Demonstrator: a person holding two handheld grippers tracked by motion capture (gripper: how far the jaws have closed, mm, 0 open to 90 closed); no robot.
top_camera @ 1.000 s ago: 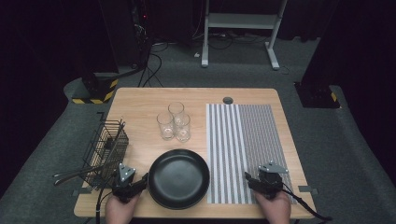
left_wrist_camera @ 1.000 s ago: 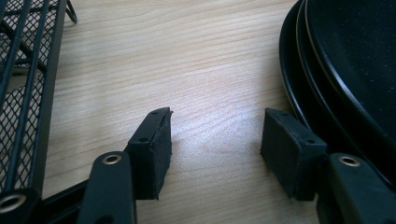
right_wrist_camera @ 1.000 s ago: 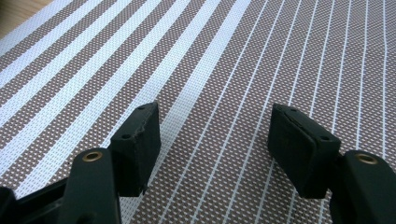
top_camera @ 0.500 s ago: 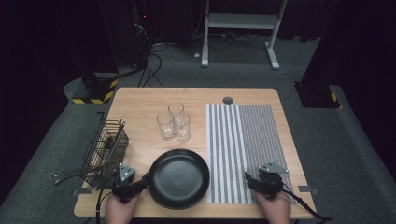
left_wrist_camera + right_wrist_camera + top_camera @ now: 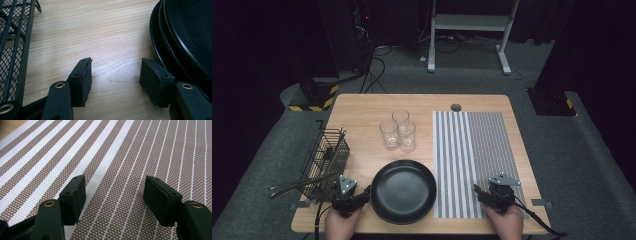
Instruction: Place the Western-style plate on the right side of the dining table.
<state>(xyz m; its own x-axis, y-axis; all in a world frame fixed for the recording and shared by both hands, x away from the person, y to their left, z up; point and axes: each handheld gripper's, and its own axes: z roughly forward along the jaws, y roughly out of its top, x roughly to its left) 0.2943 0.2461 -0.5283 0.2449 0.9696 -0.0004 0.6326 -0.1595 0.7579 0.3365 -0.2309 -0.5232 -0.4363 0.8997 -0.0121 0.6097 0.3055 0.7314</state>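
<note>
A black plate [image 5: 403, 191] lies near the table's front edge, left of a striped placemat [image 5: 474, 155]. My left gripper [image 5: 364, 193] rests on the wood just left of the plate, jaws open and empty. In the left gripper view its gripper [image 5: 115, 72] frames bare wood, with the plate's rim [image 5: 175, 42] beside the right jaw. My right gripper [image 5: 477, 192] sits on the placemat's front part, open with nothing between the jaws. The right gripper view has the gripper [image 5: 115, 190] over the mat's stripes [image 5: 125, 152]. Three clear glasses [image 5: 398, 131] stand behind the plate.
A black wire basket [image 5: 326, 157] holding cutlery stands at the table's left edge, handles sticking out toward the front left; its mesh [image 5: 12, 45] is close to the left jaw. A small round grommet [image 5: 456, 107] sits at the back. Dark floor and table legs lie beyond.
</note>
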